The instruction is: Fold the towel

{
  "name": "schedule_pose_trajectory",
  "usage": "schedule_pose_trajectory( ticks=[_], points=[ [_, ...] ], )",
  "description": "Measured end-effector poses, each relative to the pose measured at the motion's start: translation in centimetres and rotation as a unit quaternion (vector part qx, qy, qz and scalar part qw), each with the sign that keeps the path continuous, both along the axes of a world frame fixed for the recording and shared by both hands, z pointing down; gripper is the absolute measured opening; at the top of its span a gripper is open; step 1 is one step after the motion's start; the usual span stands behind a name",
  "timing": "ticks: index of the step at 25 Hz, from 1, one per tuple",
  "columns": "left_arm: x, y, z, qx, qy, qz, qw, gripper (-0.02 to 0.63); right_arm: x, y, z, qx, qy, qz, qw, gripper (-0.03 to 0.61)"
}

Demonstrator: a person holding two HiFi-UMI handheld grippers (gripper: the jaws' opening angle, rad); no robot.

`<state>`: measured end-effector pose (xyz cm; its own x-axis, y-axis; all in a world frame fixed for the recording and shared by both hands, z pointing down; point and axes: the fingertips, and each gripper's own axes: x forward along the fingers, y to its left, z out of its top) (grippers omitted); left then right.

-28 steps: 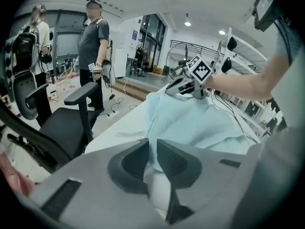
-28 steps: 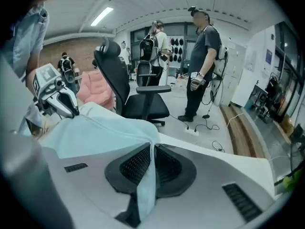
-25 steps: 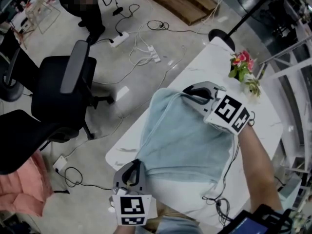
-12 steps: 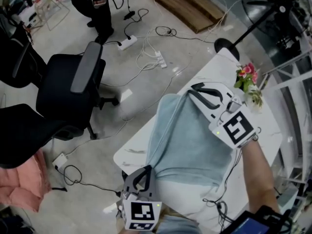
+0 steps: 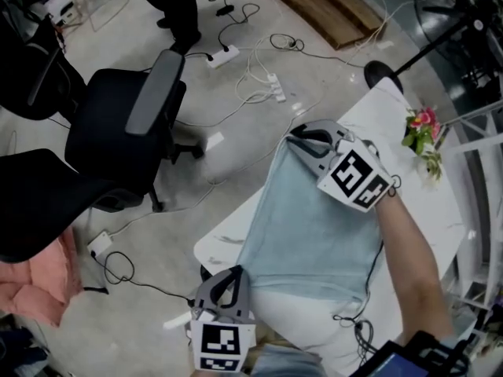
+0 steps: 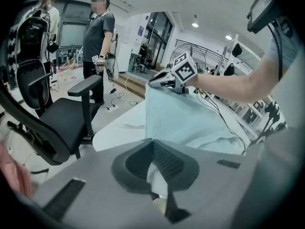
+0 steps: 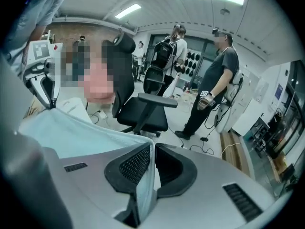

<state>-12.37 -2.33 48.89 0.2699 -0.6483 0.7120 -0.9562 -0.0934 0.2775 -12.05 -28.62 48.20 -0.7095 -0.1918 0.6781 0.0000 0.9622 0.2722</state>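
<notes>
**Pale blue towel pinched at two corners, both grippers closed on cloth**

Head view: towel (image 5: 314, 234) lies spread on the white table (image 5: 428, 199). The right gripper (image 5: 308, 141) is at the towel's far corner, by the table's far edge. The left gripper (image 5: 226, 280) is at the near corner, by the near edge. The cloth runs between the two tools along the side facing the floor. A black office chair (image 5: 118, 132) stands on the floor beyond that side, well apart from both. Pink flowers (image 5: 422, 124) sit past the right gripper, toward the table's other side.

Left gripper view: jaws drawn narrow, a fold of pale cloth nipped between the ribbed pads (image 6: 167, 160). Ahead of the jaws the towel rises in a taut sheet up to the right gripper.

Right gripper view: jaws nearly together, the towel's edge clamped between the pads (image 7: 134, 165). From there the cloth stretches off to the tool's left, toward the left gripper.
</notes>
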Motion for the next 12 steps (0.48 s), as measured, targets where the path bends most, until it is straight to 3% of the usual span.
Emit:
schedule_pose_trajectory(
  ticks=[3,4,5,6,10,12],
  points=[
    [-0.1,-0.2,1.1,-0.008,0.006,0.0,1.0,0.01,-0.2,0.0,3.1,-0.024,0.031,0.008,0.999,0.063],
    [-0.1,-0.4,1.3,-0.01,0.006,0.002,0.9999,0.009,-0.3,-0.2,2.9,-0.034,0.026,0.019,0.999,0.101],
    [-0.2,-0.5,1.4,-0.012,0.008,0.004,0.9999,0.011,-0.3,-0.5,1.9,-0.045,0.014,0.032,0.998,0.173],
    [-0.3,-0.6,1.6,-0.014,0.011,0.005,0.9998,0.011,-0.1,-0.6,0.5,-0.054,-0.004,0.046,0.997,0.205],
    [-0.6,-0.7,1.9,-0.034,0.023,0.007,0.9991,0.011,2.3,-0.7,-6.6,-0.06,-0.077,0.092,0.991,0.221],
    [-0.5,-0.3,1.9,-0.046,0.023,0.011,0.9986,0.011,4.3,-0.2,-9.1,-0.049,-0.087,0.113,0.989,0.219]
  ],
)
